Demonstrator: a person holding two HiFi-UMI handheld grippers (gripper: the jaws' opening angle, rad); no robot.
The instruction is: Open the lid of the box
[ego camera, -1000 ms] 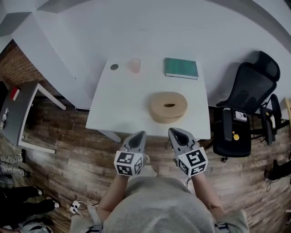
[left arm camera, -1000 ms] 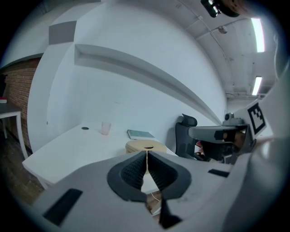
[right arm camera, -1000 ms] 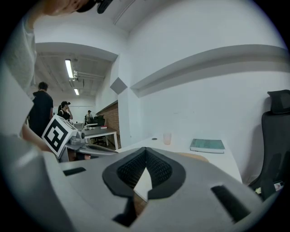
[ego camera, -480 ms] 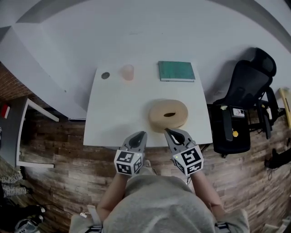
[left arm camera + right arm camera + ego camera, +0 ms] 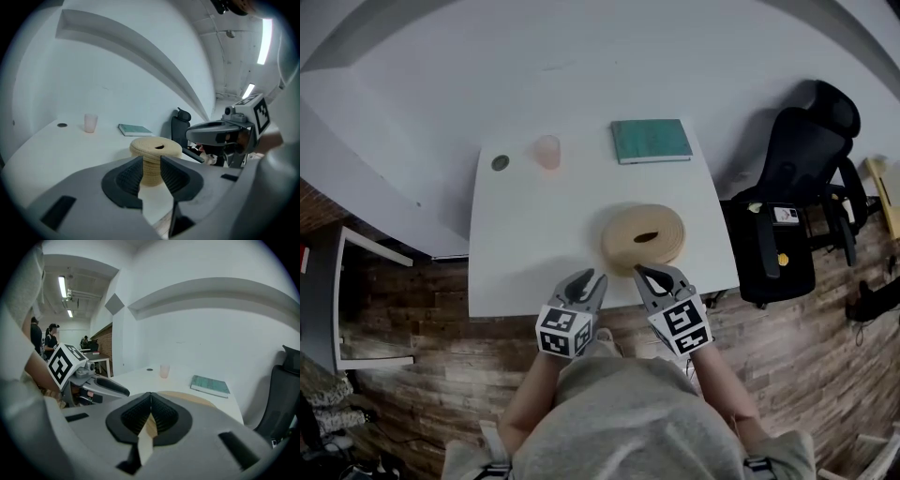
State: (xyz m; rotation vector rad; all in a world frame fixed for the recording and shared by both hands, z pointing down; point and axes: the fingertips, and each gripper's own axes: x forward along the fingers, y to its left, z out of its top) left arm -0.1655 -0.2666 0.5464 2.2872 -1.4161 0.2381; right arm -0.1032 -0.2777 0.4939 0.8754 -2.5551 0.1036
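Observation:
A round tan woven box [image 5: 644,236] with a lid that has a dark slot in its top stands near the front edge of the white table [image 5: 525,244]. Both grippers hover at that front edge, apart from the box. My left gripper [image 5: 596,277] has just been opening its jaws; they are open a little with nothing between them. In the left gripper view the box [image 5: 155,150] shows through the gap of the left gripper [image 5: 151,161]. My right gripper [image 5: 639,271] is shut and empty just in front of the box. In the right gripper view the right gripper [image 5: 150,399] hides most of the box [image 5: 197,399].
At the table's back stand a green book [image 5: 652,140], a pink cup [image 5: 547,150] and a small dark disc [image 5: 500,163]. A black office chair [image 5: 797,169] is right of the table. A grey table [image 5: 337,309] is at the left, on wooden flooring.
Both grippers have moved forward and down to the table's front edge, nearer the box. The left jaws have parted; the right stay shut.

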